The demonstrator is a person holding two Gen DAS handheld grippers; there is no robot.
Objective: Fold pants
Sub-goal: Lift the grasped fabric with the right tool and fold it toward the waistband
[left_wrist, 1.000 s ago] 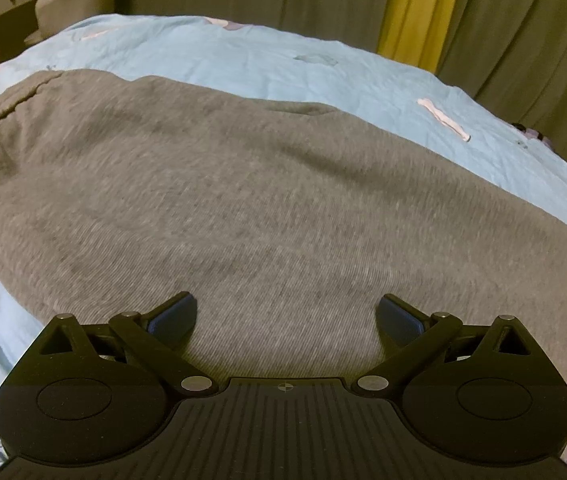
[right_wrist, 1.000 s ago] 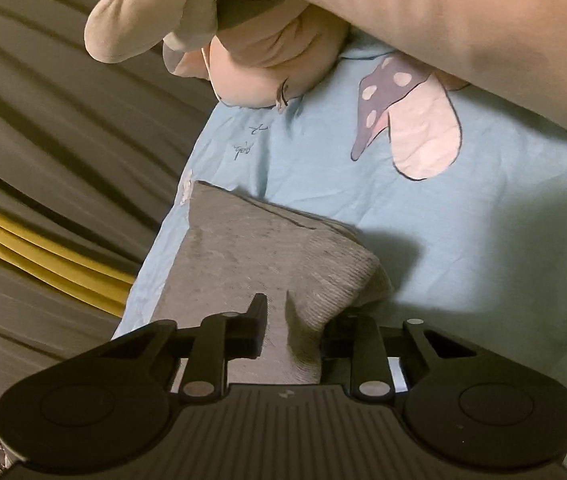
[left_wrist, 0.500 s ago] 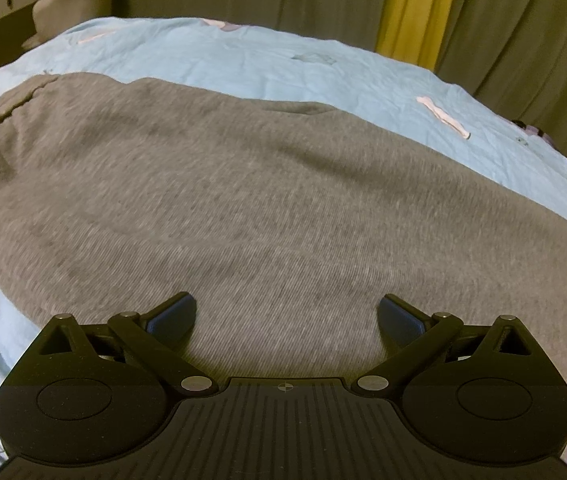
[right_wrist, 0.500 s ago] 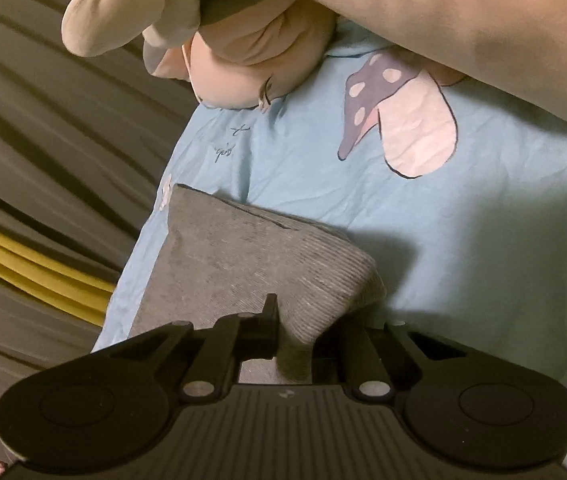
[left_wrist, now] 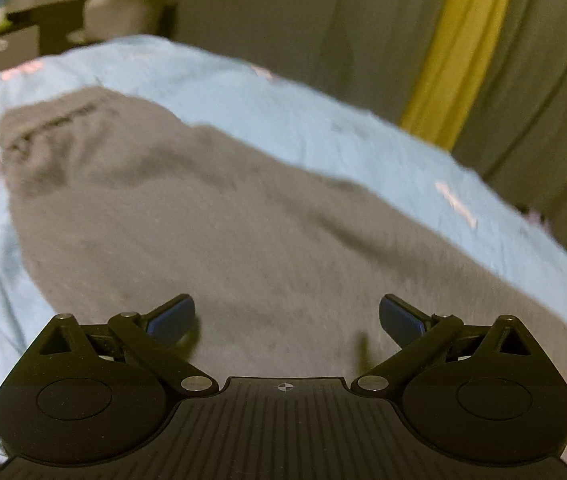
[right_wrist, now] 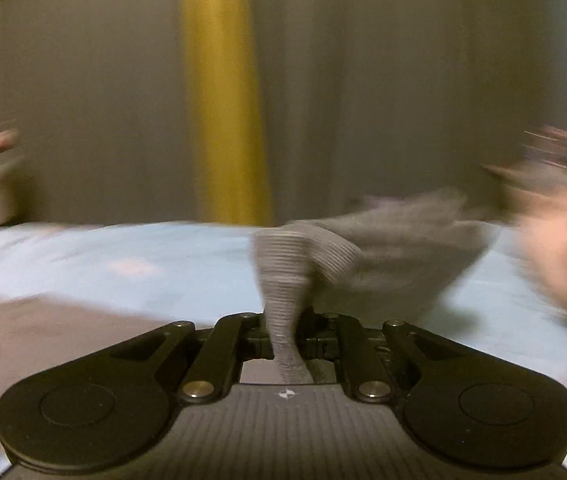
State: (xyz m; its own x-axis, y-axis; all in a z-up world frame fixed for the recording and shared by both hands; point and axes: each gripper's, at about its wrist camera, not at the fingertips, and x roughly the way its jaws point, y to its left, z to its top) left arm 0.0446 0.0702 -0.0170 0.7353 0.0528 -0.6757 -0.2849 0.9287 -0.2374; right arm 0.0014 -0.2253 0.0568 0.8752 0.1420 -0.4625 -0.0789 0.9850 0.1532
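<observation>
Right wrist: pants point(right_wrist: 283, 280) cuff between closed jaws; sheet point(right_wrist: 123, 256) beyond.

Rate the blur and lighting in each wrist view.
Left wrist view: dim, warm light, mild motion blur over the gray pants and blue bedsheet; left gripper sharp. Right wrist view: heavy smear across curtains and bed; only the right gripper and pinched ribbed cuff stay crisp.

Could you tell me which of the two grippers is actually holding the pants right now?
The right gripper: its jaws are shut on the ribbed cuff of the grey pants. The left gripper is open, holding nothing.
</observation>
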